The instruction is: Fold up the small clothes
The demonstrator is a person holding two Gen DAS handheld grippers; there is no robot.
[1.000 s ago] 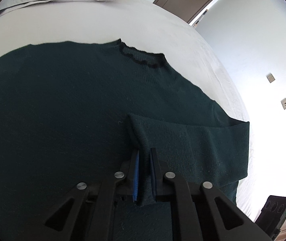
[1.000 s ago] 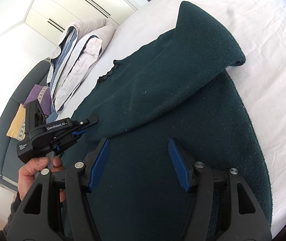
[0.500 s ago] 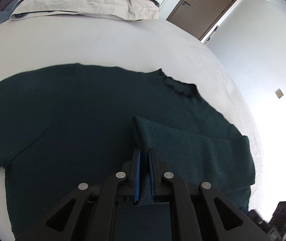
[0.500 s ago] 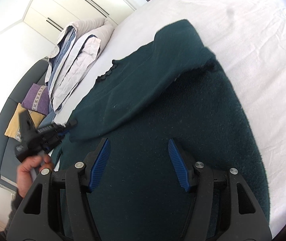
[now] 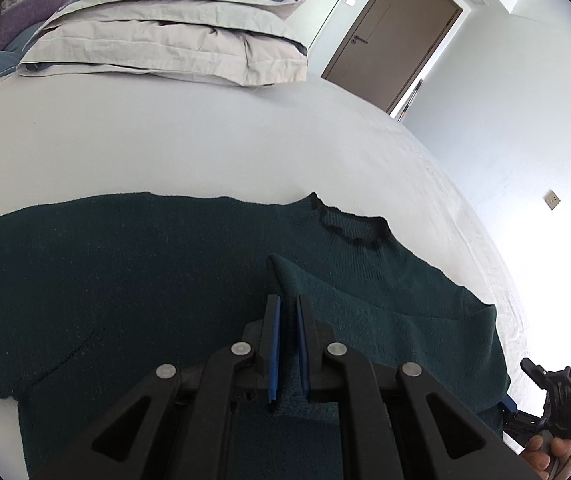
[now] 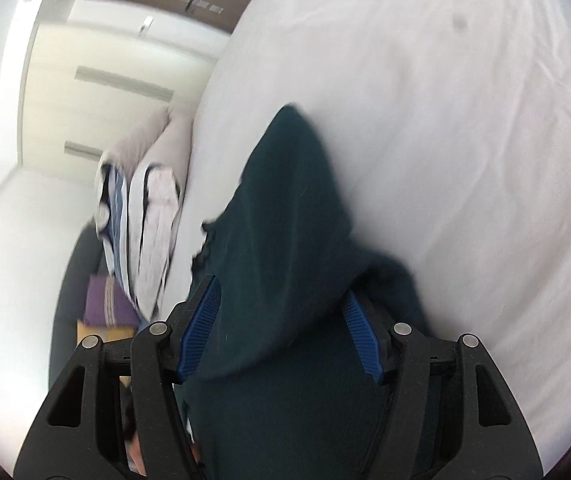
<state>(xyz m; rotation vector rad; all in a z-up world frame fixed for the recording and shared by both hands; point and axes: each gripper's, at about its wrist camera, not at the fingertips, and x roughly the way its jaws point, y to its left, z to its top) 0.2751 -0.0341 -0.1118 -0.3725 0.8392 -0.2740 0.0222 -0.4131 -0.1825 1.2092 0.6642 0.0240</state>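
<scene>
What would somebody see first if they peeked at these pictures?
A big dark green sweater spread flat on a white bed. The left gripper, at the bottom middle of its own view, is pinching the sleeve that lies folded across the sweater's front. Behind it, striped pillows are piled at the head of the bed, with a brown door beyond.

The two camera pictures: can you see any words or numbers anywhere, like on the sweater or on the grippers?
None can be read.
Sweater: plain dark green knit, no label showing.
Right gripper: too small in the left wrist view to show any lettering.
Wall plates: no writing visible.
Right wrist view: blurred, no text.
</scene>
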